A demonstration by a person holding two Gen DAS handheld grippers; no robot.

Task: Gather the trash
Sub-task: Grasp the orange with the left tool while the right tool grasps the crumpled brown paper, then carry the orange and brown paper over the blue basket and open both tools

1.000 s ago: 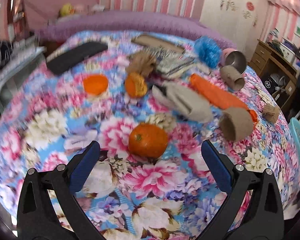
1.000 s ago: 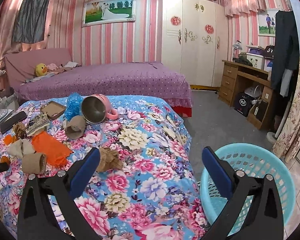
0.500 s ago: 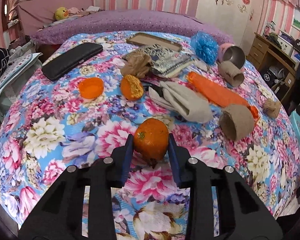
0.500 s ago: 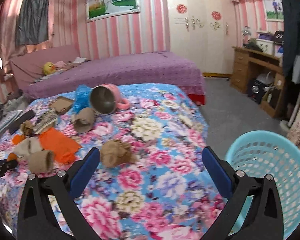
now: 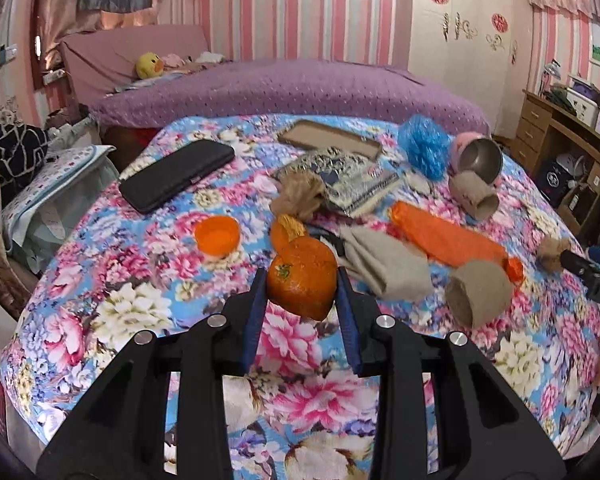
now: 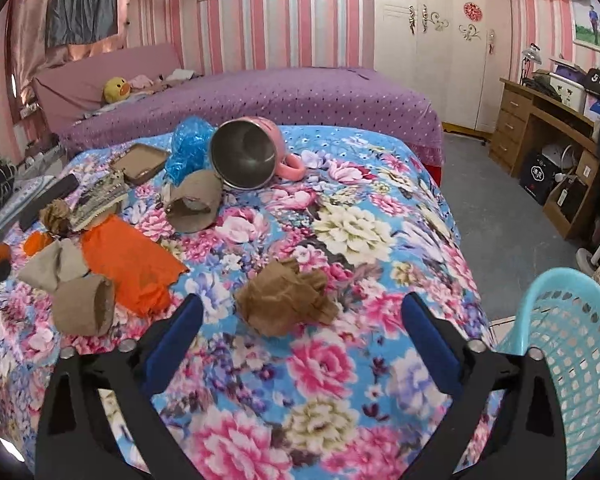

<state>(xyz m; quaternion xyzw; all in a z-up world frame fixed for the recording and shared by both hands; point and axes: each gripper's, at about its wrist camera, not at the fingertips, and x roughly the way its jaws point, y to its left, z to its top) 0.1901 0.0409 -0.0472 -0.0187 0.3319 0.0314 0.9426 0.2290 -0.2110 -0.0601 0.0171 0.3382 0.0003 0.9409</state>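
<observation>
My left gripper (image 5: 302, 280) is shut on an orange peel (image 5: 302, 277) and holds it just above the floral table (image 5: 132, 308). More peel pieces (image 5: 216, 234) lie behind it. A crumpled brown paper ball (image 6: 286, 298) lies on the table just ahead of my right gripper (image 6: 302, 314), which is open and empty. A light-blue basket (image 6: 568, 364) stands off the table's right edge. Cardboard rolls (image 6: 82, 304) (image 6: 194, 206), an orange bag (image 6: 130, 258) and another paper ball (image 6: 56, 216) lie further left.
A pink steel mug (image 6: 252, 154) lies on its side beside a blue plastic wad (image 6: 188, 142). A black case (image 5: 178, 174), a notebook (image 5: 352, 178), a tray (image 5: 328, 138) and grey cloth (image 5: 384, 266) are also on the table. A purple bed (image 6: 260, 96) is behind.
My left gripper closed on the orange peel and lifted it off the table. My right gripper moved forward and down toward the brown paper ball, staying open.
</observation>
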